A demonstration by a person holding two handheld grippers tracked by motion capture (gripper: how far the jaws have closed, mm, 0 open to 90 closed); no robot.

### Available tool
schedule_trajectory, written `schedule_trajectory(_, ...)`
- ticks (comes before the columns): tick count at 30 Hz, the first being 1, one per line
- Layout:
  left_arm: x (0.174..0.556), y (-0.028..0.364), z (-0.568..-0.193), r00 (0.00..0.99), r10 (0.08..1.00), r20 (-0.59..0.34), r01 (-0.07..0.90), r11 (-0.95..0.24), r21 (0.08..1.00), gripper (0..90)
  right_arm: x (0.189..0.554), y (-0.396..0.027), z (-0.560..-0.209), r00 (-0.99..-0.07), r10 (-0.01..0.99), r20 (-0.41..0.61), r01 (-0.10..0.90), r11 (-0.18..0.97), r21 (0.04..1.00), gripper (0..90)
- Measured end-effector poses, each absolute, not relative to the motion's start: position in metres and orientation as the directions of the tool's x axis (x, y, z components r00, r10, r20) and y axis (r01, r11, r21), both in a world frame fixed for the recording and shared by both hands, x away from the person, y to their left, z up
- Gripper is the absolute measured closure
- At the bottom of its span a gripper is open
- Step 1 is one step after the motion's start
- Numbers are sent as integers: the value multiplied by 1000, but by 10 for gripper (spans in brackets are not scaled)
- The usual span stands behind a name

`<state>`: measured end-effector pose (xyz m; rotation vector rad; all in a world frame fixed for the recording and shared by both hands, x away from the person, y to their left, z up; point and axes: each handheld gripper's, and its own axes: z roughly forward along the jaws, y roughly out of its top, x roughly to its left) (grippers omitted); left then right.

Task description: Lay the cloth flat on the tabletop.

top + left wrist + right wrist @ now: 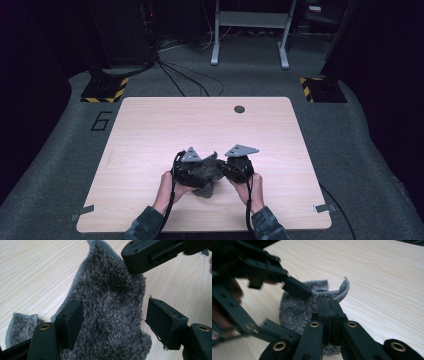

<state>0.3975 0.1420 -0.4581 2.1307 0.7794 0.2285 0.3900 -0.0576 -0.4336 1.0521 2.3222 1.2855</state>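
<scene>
Cloth: grey, shaggy pile in mixed dark and pale fibres, with a smooth lighter hem along the edge; crumpled, not flat.
Cloth place: on the table, between the two tongs and partly lifted at the right tongs' tips.
Cloth corner: curled upward just beyond the right tongs' tips, hem side showing.
Folded flap: lying on the wood outside the left tongs' left jaw.
Left tongs: jaws standing apart, pile lying between them, neither pad pressing on it; not gripping.
Right tongs: jaws pressed together on a fold of the cloth, pile bulging out below and beside them.
Tongs to each other: tips close together over the cloth, the left hand and right hand well back of it.
Near edge: table edge close behind both hands, little room that way.
Far side: wide bare wood ahead of the tips, up to a small dark round hole well beyond them.
Sides: bare wood outward of each tongs; strips of tape at the near corners.
High view: whole table, both forearms in patterned sleeves, grey three-cornered plates on the tongs, cloth as a dark lump.
Left gripper view: pile texture close up, gap at each pad, right tongs' jaw crossing the upper right.
Right gripper view: closed jaws on the fold, left tongs blurred at the left.
</scene>
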Motion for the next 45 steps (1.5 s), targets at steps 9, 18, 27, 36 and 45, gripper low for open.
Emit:
schedule_trajectory(9,401,134,-473,763,636,-120,477,-428,767,562,389,-54,-429,-704,697,137,463,305,832,900)
schedule_trajectory(18,403,139,-474,765,632,-126,466,-407,786,853,389,-62,-430,-697,701,148,461,281,842,801)
schedule_trajectory(27,386,189,-465,696,681,-228,478,-202,855,837,400,-77,-445,-645,748,157,522,280,806,624)
schedule_trajectory(36,370,219,-472,624,740,-249,484,-116,867,810,416,-23,-476,-705,691,158,554,399,730,507)
schedule_trajectory(45,362,239,-485,545,788,-285,521,-52,852,799,421,14,-501,-735,661,152,571,482,665,598)
